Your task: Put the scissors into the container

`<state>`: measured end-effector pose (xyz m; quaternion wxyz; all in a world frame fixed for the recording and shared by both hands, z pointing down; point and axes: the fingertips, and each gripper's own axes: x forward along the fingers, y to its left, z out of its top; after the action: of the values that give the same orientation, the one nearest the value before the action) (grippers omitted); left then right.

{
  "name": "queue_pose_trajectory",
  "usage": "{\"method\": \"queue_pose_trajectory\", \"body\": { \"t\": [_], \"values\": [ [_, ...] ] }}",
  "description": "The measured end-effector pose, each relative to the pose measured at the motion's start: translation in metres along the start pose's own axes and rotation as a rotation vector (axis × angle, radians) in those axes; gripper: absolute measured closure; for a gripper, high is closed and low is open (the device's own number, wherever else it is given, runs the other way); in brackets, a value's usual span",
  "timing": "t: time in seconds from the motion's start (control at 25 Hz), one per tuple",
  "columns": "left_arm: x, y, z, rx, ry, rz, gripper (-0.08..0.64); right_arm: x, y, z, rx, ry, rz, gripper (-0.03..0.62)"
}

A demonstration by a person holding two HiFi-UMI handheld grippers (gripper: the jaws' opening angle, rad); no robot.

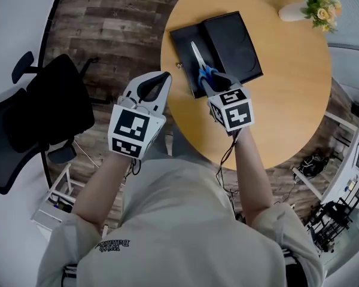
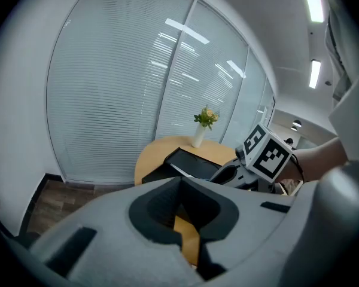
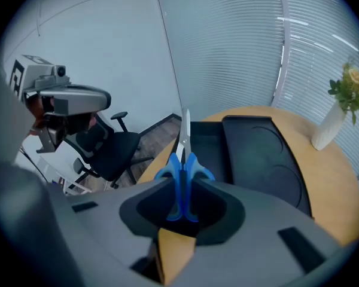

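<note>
**Scissors held by the handles over the black container**

Nearest the camera is the person's pale shirt; a small dark print on it is too small and turned to read. Each arm carries a gripper with a cube of black-and-white square markers, which are patterns and not letters.

The left gripper (image 1: 155, 85) hangs off the table, above the wooden floor (image 1: 107, 28). In the left gripper view its jaws (image 2: 180, 181) stand together with nothing between them.

The right gripper (image 1: 210, 81) is over the near edge of the round wooden table (image 1: 287, 100). Its own view shows the jaws (image 3: 182, 187) closed on the blue handles of the scissors (image 3: 184, 160). The closed blades point straight ahead, away from the gripper.

In the head view the scissors (image 1: 198, 57) lie in line over the left half of the container (image 1: 239, 40). Whether the blade tips touch it I cannot tell. The container is black and lies open in two halves side by side on the table. The right half bears faint round recesses, and no label shows on it.

Farther off, at the table's far edge, stands a white vase of yellow flowers (image 1: 314, 8). A black office chair (image 1: 48, 112) stands on the floor to the left, well apart from the table.
</note>
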<state>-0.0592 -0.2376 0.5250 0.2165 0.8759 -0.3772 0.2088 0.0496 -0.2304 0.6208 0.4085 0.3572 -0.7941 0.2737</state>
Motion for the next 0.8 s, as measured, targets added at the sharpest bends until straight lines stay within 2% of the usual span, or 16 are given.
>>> {"method": "queue_pose_trajectory", "body": {
  "t": [0.12, 0.32, 0.6, 0.8],
  "values": [
    [0.012, -0.006, -0.006, -0.016, 0.010, -0.036, 0.538, 0.011, -0.003, -0.011, -0.013, 0.059, -0.004, 0.494],
    [0.026, -0.003, -0.018, -0.033, 0.038, -0.066, 0.538, 0.030, 0.001, -0.018, 0.018, 0.116, 0.019, 0.494],
    [0.038, 0.003, -0.030, -0.053, 0.065, -0.076, 0.538, 0.046, -0.006, -0.030, -0.063, 0.224, -0.003, 0.494],
    [0.039, 0.008, -0.037, -0.063, 0.078, -0.070, 0.538, 0.057, 0.000, -0.032, -0.096, 0.277, 0.012, 0.494]
  ]
}}
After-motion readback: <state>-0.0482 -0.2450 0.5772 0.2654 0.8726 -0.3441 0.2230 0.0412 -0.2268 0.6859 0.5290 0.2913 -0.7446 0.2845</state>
